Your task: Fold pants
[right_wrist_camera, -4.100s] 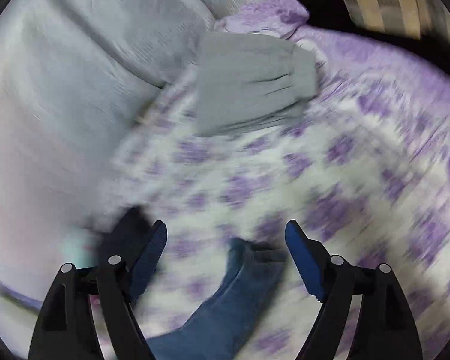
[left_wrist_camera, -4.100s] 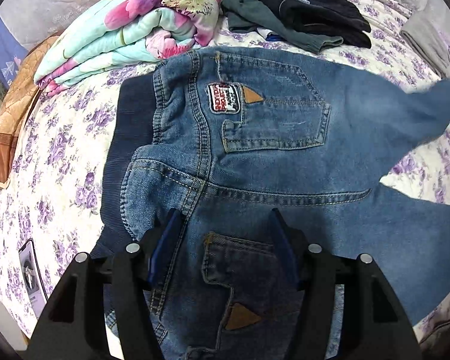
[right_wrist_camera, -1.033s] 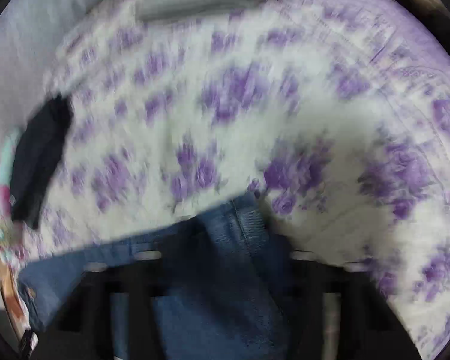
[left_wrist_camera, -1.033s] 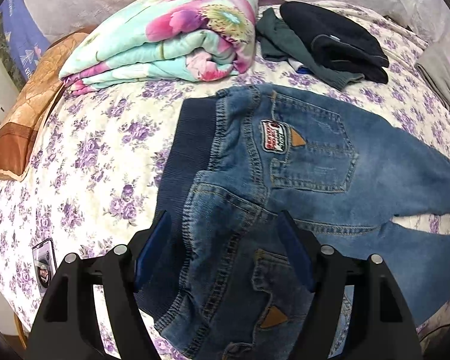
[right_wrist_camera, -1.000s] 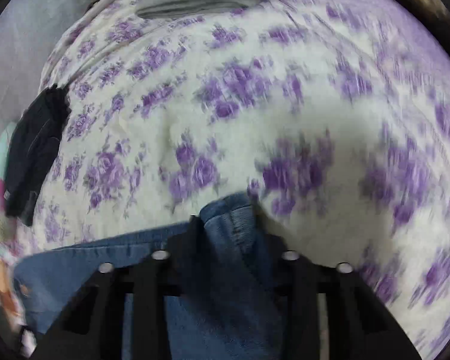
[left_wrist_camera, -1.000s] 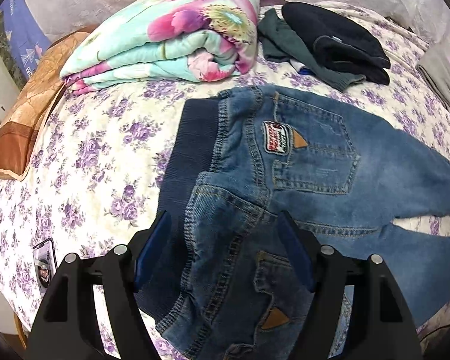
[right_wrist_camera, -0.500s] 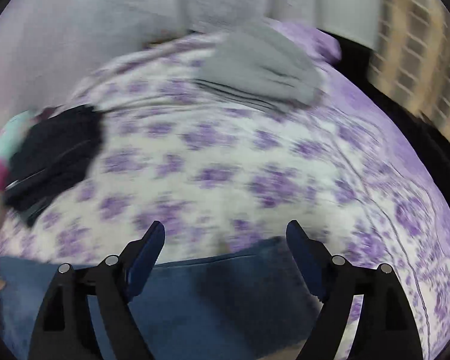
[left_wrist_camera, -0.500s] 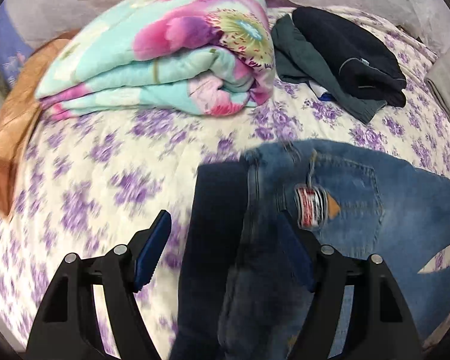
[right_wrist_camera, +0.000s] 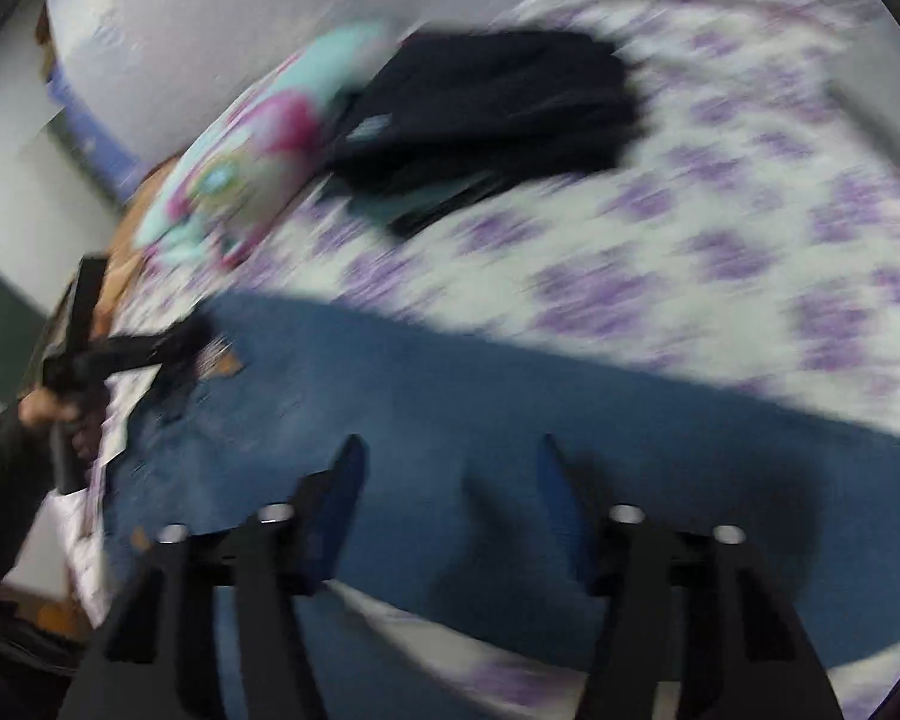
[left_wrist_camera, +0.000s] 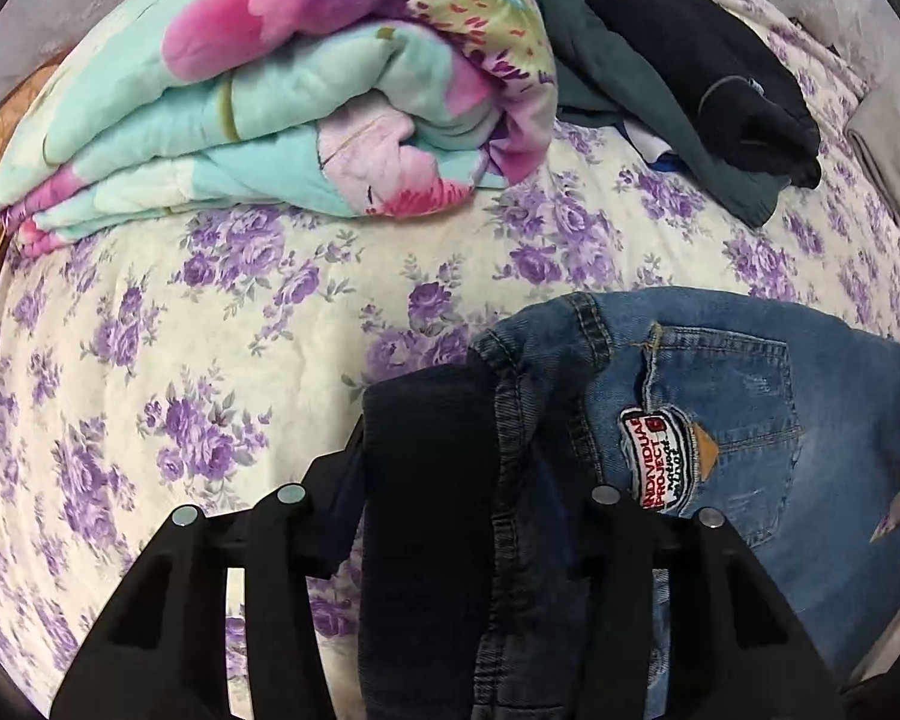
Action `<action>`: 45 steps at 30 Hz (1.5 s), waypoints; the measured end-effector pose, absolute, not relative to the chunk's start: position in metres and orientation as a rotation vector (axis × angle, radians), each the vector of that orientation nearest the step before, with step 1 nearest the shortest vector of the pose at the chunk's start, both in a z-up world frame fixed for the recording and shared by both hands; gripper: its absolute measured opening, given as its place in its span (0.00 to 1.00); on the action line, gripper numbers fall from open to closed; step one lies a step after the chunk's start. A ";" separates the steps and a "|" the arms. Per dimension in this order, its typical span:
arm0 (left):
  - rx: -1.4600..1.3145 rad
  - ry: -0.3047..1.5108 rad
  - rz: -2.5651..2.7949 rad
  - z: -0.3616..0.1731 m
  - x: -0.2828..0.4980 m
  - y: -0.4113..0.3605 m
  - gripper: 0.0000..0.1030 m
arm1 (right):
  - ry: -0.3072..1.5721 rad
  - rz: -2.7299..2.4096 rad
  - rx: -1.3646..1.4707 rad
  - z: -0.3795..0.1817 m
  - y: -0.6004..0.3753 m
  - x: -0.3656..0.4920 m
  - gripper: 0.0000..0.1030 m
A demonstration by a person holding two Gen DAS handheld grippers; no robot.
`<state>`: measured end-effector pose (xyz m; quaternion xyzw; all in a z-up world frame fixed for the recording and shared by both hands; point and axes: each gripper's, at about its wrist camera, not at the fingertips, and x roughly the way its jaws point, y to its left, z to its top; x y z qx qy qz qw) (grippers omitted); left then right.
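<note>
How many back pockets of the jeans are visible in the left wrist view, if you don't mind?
1: a back pocket bearing the patch, right of the left gripper. A second pocket may be hidden under the bunched denim.

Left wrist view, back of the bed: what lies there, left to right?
Folded floral quilt → dark green garment → black garment → grey garment at the right edge.

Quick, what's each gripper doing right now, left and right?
Left gripper: closed on the jeans at the waistband.
Right gripper: open, above the jeans, holding nothing.
</note>
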<state>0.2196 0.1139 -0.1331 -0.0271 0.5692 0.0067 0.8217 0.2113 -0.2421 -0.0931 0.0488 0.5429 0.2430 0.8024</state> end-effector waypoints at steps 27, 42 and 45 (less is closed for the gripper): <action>0.060 1.242 -0.027 -0.113 0.152 0.028 0.70 | 1.227 -0.072 0.076 -0.112 -0.408 0.188 0.85; -0.001 1.287 -0.135 -0.123 0.071 0.013 0.81 | 1.258 0.294 0.064 -0.105 -0.413 0.025 0.86; 0.064 1.260 -0.151 -0.124 0.059 0.012 0.81 | 1.275 0.124 0.073 -0.089 -0.475 0.020 0.86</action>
